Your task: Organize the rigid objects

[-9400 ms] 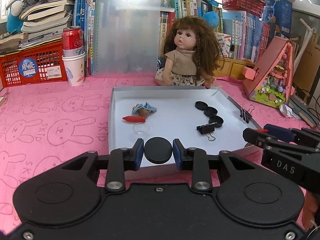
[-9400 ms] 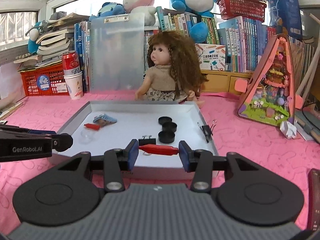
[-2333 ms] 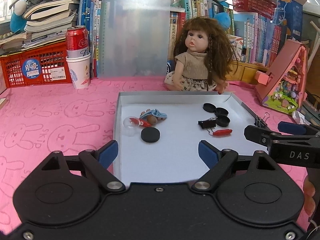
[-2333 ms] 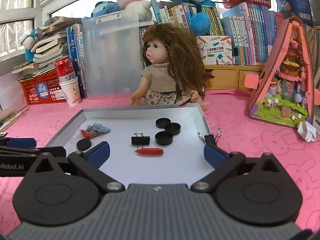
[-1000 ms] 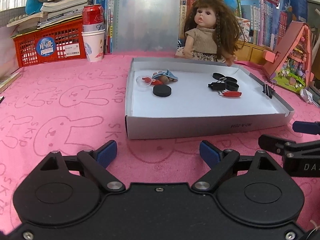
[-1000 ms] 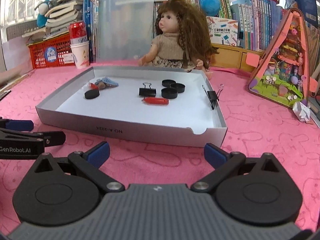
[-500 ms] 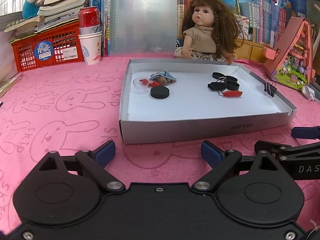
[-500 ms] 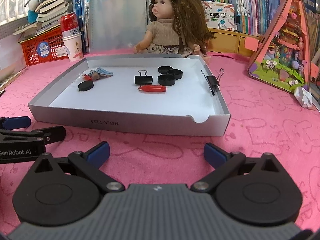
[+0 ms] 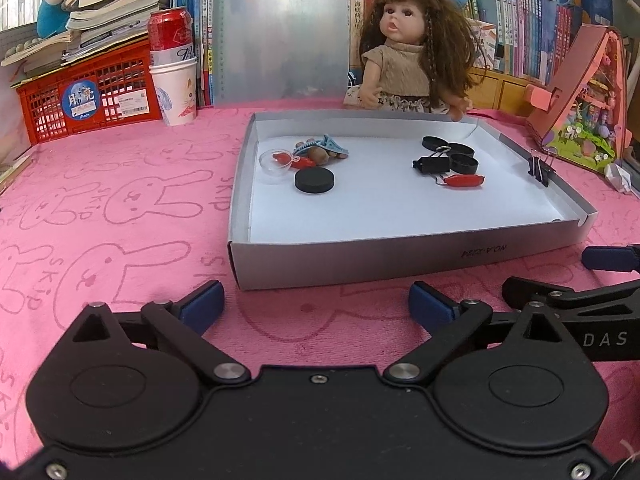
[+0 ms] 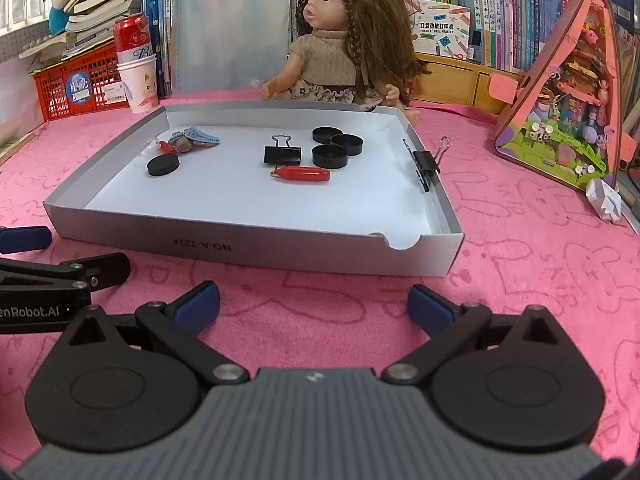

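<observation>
A shallow grey box (image 9: 400,258) (image 10: 248,246) with a white floor lies on the pink cloth. Inside are a black disc (image 9: 314,181) (image 10: 163,166), a clear dome with red bits (image 9: 275,161), a blue clip (image 9: 330,146) (image 10: 198,136), a black binder clip (image 9: 432,165) (image 10: 282,155), a red capsule (image 9: 462,180) (image 10: 304,174) and three black caps (image 9: 464,162) (image 10: 330,156). Another binder clip (image 9: 540,170) (image 10: 426,162) grips the right wall. My left gripper (image 9: 316,308) hangs before the box, jaws opening, nothing between them. My right gripper (image 10: 314,304) is open and empty too.
A doll (image 9: 404,64) (image 10: 344,44) sits behind the box. A red crate (image 9: 92,96), a can in a paper cup (image 9: 174,68) and books stand at the back left. A pink toy house (image 9: 584,100) (image 10: 568,92) stands to the right, with a folded paper (image 10: 606,198).
Both grippers have drawn back from the box to the cloth in front of it over the last seconds. In the last second the views tilted slightly; the objects in the box stayed put.
</observation>
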Demonstrator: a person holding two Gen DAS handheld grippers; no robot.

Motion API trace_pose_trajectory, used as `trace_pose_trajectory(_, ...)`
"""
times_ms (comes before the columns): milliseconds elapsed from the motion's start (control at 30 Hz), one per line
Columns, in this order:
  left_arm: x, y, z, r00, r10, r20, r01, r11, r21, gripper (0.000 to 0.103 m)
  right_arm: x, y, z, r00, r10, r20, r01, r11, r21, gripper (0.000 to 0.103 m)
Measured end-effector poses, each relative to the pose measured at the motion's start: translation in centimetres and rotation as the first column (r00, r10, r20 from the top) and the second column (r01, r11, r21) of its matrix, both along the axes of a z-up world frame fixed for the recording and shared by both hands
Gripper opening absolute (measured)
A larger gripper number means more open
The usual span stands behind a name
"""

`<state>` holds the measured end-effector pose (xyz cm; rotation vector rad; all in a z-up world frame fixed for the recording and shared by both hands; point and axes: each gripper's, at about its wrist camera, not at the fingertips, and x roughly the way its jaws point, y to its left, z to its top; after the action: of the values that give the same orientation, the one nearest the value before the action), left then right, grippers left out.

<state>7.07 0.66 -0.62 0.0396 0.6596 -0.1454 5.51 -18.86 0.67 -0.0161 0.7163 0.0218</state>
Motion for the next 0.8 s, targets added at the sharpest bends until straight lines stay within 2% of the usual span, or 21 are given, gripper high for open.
trace_pose_trajectory(300,0.17,-0.05,-0.19,1.0,-0.006,-0.008,0.006,1.0,0.004,0.103,-0.03,-0.26,-0.02,1.0,-0.02,0.003,0.02,1.0,0.008,0.103)
trace_pose_trajectory(800,0.11,-0.1,-0.27,1.0,-0.004,-0.007,0.004,1.0,0.009,0.103,-0.05,-0.24,-0.09,1.0,-0.021,0.001,0.021,1.0,0.003,0.103)
